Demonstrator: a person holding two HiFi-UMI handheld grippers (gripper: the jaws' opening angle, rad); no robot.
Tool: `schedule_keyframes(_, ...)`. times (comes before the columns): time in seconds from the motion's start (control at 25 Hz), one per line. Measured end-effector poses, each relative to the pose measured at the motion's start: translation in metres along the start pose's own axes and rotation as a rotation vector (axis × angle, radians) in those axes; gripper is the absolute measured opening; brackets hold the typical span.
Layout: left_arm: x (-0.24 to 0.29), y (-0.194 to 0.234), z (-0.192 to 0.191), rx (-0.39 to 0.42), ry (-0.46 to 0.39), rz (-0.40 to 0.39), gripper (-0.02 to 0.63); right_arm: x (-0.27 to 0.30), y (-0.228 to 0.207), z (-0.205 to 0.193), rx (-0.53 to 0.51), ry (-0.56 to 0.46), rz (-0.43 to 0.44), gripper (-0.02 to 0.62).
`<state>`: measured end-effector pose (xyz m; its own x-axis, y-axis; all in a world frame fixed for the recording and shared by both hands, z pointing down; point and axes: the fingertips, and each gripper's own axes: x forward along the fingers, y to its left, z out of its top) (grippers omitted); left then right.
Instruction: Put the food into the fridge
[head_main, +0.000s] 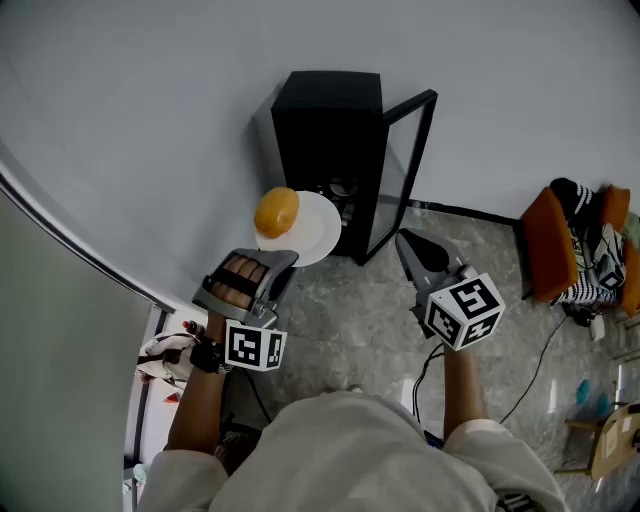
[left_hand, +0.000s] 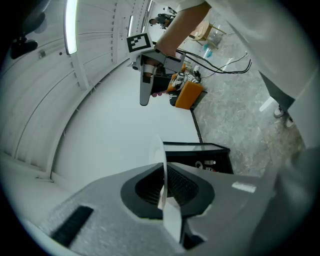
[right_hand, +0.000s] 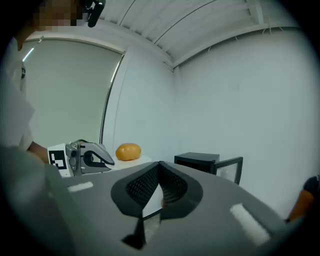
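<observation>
The food item (head_main: 277, 212) is a single smooth, rounded piece, golden-orange, with a slightly darker shade on one side; the views do not show whether it is bread or fruit. It sits on a round white plate (head_main: 320, 232), towards the edge nearest the left gripper (head_main: 281, 258). In the head view it covers about a third of the plate surface. The left gripper holds the plate in the air: in the left gripper view its jaws are closed on the plate rim, and the plate appears edge-on as a thin white blade between the pads. The plate and the food item are in front of the fridge (head_main: 330, 130), level with its open front and not inside it. The fridge is a small black cabinet that stands on the floor (head_main: 340, 320) against the white wall (head_main: 150, 120). Its glass door (head_main: 405, 165) is swung open towards the right gripper's side. Small objects are visible inside the fridge, but they cannot be identified. The right gripper (head_main: 404, 240) is held apart from the plate, on the door side. Its jaws are pressed together at the tips, with nothing between them.
</observation>
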<state>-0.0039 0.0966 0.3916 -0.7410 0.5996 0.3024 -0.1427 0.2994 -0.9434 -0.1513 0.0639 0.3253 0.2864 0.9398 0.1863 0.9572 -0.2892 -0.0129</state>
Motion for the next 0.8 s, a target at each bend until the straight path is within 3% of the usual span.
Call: schedule_keyframes(0.8,0.010,-0.005,-0.007,0.010,0.027,0.014,0.017,0.017,-0.001,0.000,0.009,-0.042,0.045,0.006)
